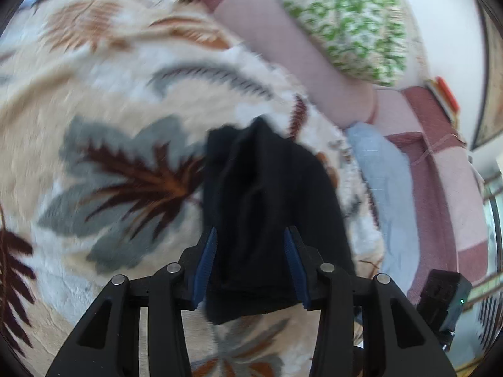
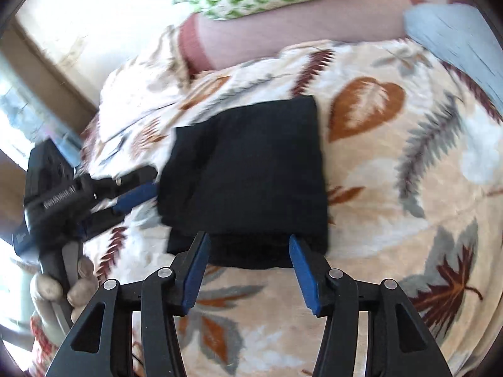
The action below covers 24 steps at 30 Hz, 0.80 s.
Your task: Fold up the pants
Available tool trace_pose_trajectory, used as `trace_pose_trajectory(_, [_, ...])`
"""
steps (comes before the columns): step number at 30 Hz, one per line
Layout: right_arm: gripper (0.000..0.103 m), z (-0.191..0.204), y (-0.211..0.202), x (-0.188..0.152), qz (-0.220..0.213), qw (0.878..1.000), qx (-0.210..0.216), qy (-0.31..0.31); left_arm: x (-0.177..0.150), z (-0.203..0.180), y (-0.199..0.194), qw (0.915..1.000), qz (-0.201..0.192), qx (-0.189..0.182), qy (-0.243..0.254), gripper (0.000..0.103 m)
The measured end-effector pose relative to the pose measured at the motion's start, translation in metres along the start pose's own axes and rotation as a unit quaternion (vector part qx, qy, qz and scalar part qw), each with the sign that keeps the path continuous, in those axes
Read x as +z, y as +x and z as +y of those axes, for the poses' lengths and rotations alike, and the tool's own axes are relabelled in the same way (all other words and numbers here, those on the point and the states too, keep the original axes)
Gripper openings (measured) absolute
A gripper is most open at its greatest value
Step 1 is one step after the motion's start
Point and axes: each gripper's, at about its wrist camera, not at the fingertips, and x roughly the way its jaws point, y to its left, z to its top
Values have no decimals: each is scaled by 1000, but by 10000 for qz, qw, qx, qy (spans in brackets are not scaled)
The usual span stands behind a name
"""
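Black pants (image 2: pixel 248 169), folded square, mid-blanket (image 2: pixel 393 220). Left gripper (image 1: pixel 250 251) released, fingers astride the fabric's edge. Right gripper (image 2: pixel 248 260) released too, at the near edge.

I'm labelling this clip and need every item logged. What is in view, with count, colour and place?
Folded black fabric pants: one, black, lying on the blanket in front of both grippers.
Fluffy leaf-patterned blanket: one, cream with grey, brown and maroon leaves, under the pants.
Green-and-white patterned pillow: one, at the far edge, on the pink cover.
Pink bed cover: one, pink with darker bands, beyond the blanket.
Light blue cloth: one, at the blanket's edge.
Left gripper: black with blue pads, open, the pants' edge lying between its fingers.
Right gripper: same, open at the near edge.
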Motion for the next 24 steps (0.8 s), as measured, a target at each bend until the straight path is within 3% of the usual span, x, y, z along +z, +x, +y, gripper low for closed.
trace_pose_trajectory(5, [57, -2, 7, -5, 162, 9998, -113, 53, -10, 30, 4, 9990, 85, -180, -410, 44])
trace_pose_trajectory(10, [58, 24, -17, 8, -161, 9989, -59, -428, -12, 32, -4, 9993, -21, -166, -333, 44])
trace_pose_trajectory(19, [60, 94, 29, 76, 279, 9931, -503, -1023, -18, 38, -5, 9980, -196, -377, -459, 45])
trace_pose_trajectory(24, [70, 96, 10, 54, 427, 9902, -496, -1232, -20, 44, -8, 9979, -140, -522, -365, 45])
